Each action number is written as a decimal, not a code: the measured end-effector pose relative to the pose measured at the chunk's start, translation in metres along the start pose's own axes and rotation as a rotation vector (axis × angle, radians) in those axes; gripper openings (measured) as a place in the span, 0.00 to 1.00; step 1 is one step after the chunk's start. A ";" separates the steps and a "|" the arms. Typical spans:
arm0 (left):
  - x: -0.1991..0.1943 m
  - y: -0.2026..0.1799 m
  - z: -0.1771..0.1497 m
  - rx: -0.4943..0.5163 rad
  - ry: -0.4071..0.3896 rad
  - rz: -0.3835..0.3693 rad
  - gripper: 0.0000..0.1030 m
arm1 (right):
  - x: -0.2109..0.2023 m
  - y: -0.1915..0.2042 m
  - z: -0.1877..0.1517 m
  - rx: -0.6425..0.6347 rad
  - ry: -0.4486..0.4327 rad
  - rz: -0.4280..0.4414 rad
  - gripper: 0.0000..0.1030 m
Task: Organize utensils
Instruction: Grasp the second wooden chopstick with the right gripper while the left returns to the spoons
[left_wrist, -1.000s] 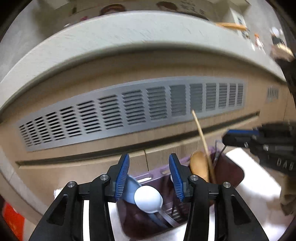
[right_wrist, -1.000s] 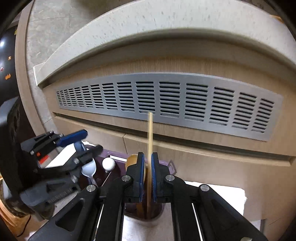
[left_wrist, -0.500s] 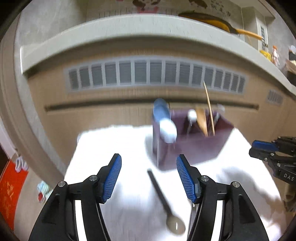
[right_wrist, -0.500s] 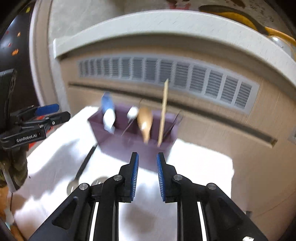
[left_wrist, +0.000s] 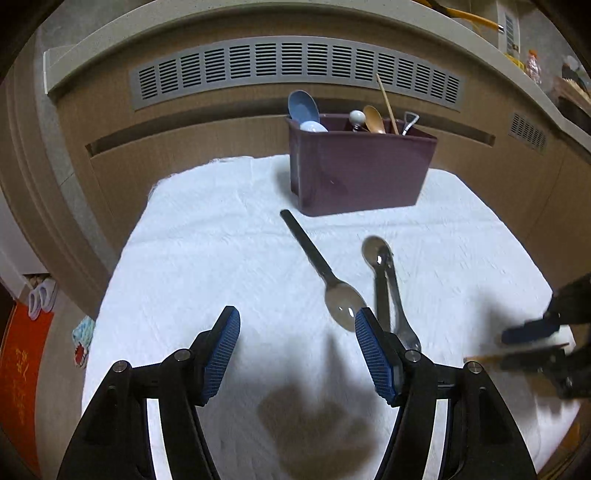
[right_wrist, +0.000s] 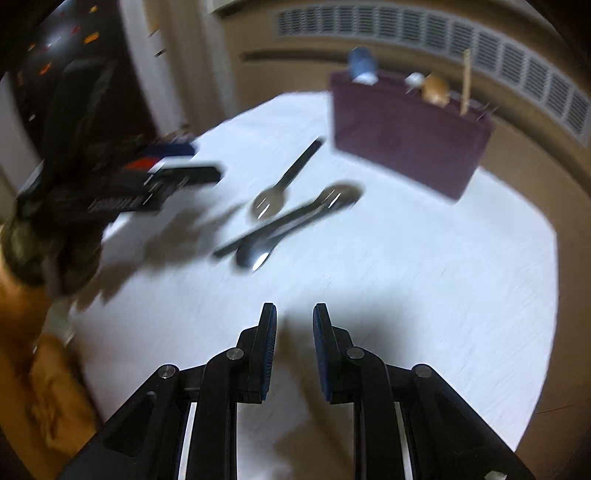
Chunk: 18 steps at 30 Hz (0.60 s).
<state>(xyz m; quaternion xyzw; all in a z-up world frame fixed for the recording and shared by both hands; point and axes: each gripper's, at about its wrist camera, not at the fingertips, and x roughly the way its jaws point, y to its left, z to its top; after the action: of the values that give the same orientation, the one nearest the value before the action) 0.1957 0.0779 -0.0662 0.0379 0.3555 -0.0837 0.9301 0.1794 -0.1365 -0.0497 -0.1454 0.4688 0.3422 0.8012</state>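
A purple caddy (left_wrist: 362, 166) (right_wrist: 406, 144) stands at the back of the white cloth, holding a blue spoon (left_wrist: 303, 105), a white spoon (left_wrist: 314, 126), a wooden spoon (left_wrist: 373, 119) and a chopstick (left_wrist: 388, 103). In front of it lie a dark-handled metal spoon (left_wrist: 321, 269) (right_wrist: 284, 184) and two crossed metal spoons (left_wrist: 384, 284) (right_wrist: 288, 225). My left gripper (left_wrist: 297, 317) hovers just short of these spoons with nothing between its opening jaws. My right gripper (right_wrist: 294, 312) hangs over bare cloth, slightly open and empty.
The white cloth (left_wrist: 207, 258) covers a small table that drops off at the left and right edges. Behind it is a wooden cabinet front with a grey vent grille (left_wrist: 295, 62). A red mat (left_wrist: 22, 369) lies on the floor at the left.
Both grippers have pulled back from the caddy and sunk toward the cloth. The right one let go of the chopstick, the left one of the white spoon; both jaws widened.
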 end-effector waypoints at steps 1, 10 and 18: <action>0.000 -0.002 0.000 0.001 0.002 -0.008 0.64 | -0.002 0.002 -0.007 -0.006 0.016 0.006 0.19; -0.007 -0.027 -0.001 0.034 0.011 -0.051 0.64 | 0.006 -0.015 -0.029 0.025 0.043 -0.071 0.19; -0.014 -0.043 0.000 0.040 0.006 -0.068 0.64 | -0.004 -0.051 -0.027 0.173 -0.055 -0.079 0.05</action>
<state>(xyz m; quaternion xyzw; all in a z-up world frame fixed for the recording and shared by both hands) 0.1776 0.0371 -0.0567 0.0448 0.3577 -0.1221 0.9247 0.1954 -0.1901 -0.0648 -0.0843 0.4684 0.2725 0.8362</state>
